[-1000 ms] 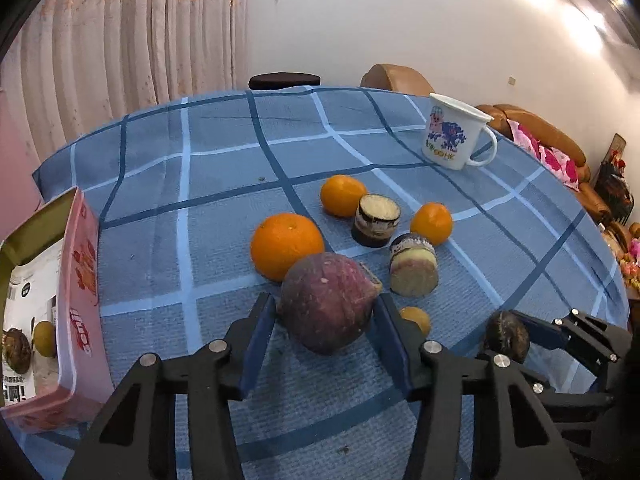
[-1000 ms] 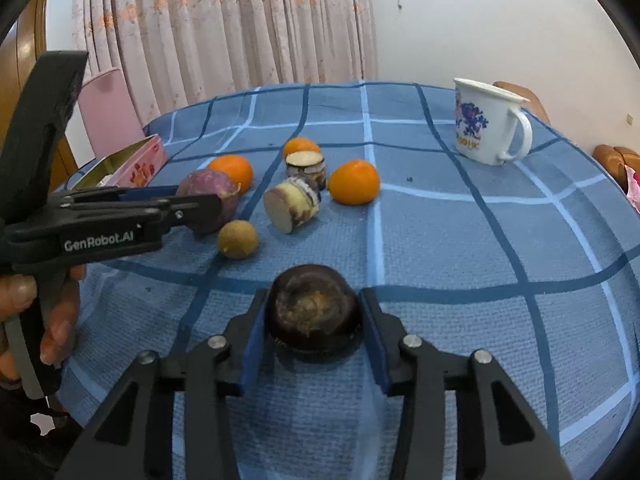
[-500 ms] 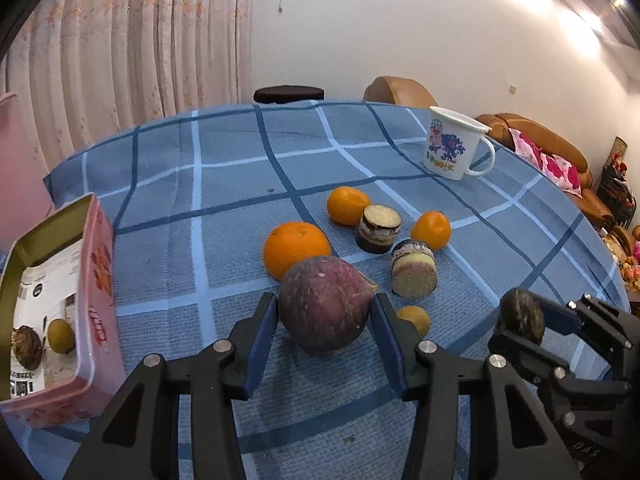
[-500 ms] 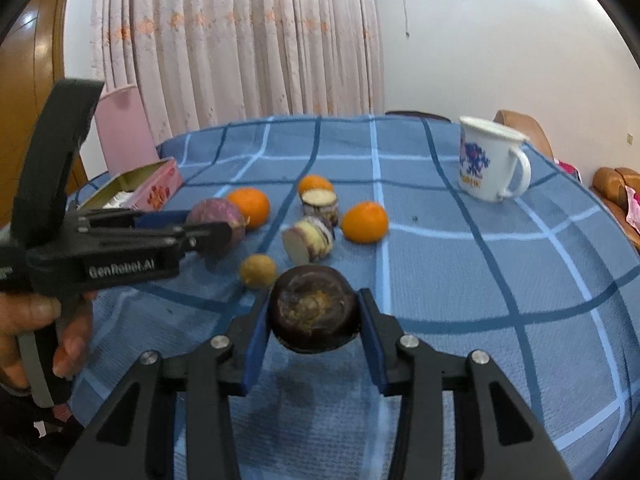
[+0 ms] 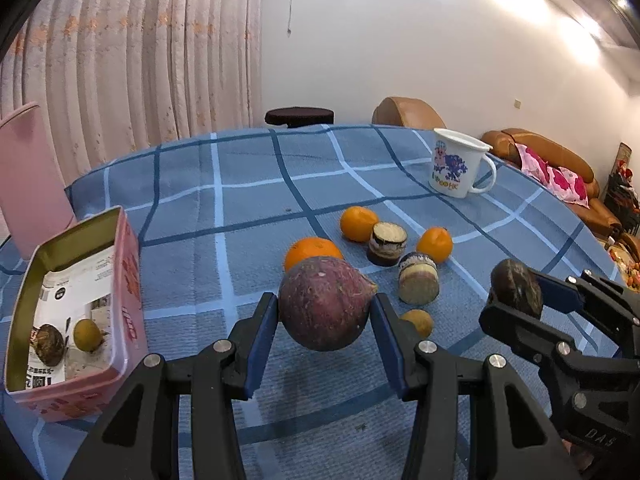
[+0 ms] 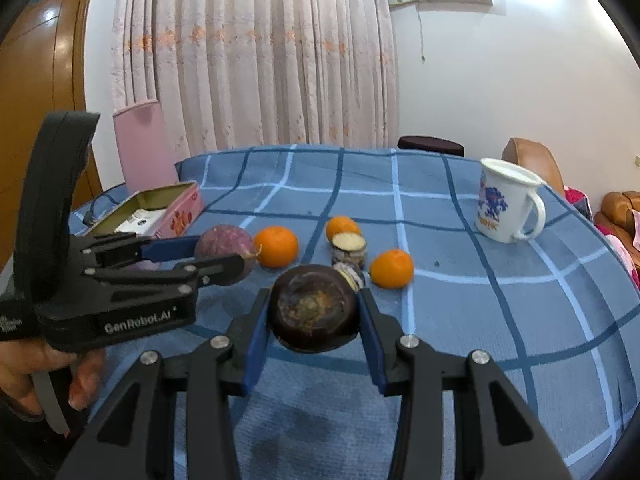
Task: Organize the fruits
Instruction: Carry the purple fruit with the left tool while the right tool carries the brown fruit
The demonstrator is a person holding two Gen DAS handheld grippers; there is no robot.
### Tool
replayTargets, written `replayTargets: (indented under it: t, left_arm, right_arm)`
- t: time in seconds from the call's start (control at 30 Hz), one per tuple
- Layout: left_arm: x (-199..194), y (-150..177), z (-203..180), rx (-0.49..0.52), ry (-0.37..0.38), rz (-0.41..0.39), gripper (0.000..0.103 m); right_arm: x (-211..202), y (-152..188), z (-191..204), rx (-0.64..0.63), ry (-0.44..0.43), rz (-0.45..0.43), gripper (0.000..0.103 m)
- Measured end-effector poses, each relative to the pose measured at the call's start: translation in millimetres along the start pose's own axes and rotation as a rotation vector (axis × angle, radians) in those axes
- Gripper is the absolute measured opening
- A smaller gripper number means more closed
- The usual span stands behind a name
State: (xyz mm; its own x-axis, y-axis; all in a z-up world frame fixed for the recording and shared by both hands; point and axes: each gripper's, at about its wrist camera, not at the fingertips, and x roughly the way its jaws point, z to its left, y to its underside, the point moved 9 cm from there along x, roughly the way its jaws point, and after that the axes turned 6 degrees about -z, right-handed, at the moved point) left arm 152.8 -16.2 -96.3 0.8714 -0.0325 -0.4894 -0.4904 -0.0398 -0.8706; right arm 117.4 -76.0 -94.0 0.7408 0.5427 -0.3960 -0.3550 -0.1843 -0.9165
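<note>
My left gripper (image 5: 325,320) is shut on a large purple round fruit (image 5: 325,304) and holds it above the blue checked tablecloth. My right gripper (image 6: 314,320) is shut on a dark brown round fruit (image 6: 314,314), also lifted off the cloth; it shows at the right of the left wrist view as the dark fruit (image 5: 516,288). On the cloth lie three oranges (image 5: 358,223), two cut root pieces (image 5: 418,283) and a small yellow-brown fruit (image 5: 418,322). A pink tin box (image 5: 128,280) at the left holds a dark fruit (image 5: 48,344) and a yellow one (image 5: 87,334).
A white mug with a blue print (image 5: 456,168) stands at the far right of the table. A pink chair back (image 5: 28,176) rises behind the tin. Sofas and a dark stool lie beyond the table's far edge. A hand (image 6: 24,368) holds the left gripper's handle.
Both grippers have risen with their fruits, which now hang clear of the cloth. The views tilt upward, showing more of the wall and curtain.
</note>
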Motion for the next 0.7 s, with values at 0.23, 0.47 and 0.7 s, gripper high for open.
replayTargets:
  t: [0.23, 0.47, 0.7]
  left_arm:
    - [-10, -5, 10, -0.019, -0.019, -0.032, 0.05]
    - [-17, -11, 16, -0.027, -0.028, -0.066, 0.05]
    - [-22, -15, 18, -0.023, -0.035, -0.09, 0.05]
  right_arm:
    - [2, -18, 13, -0.033, -0.018, -0.034, 0.045]
    - [2, -26, 24, -0.049, -0.029, -0.058, 0.045]
    - [0, -35, 27, -0.054, -0.035, -0.083, 0.045]
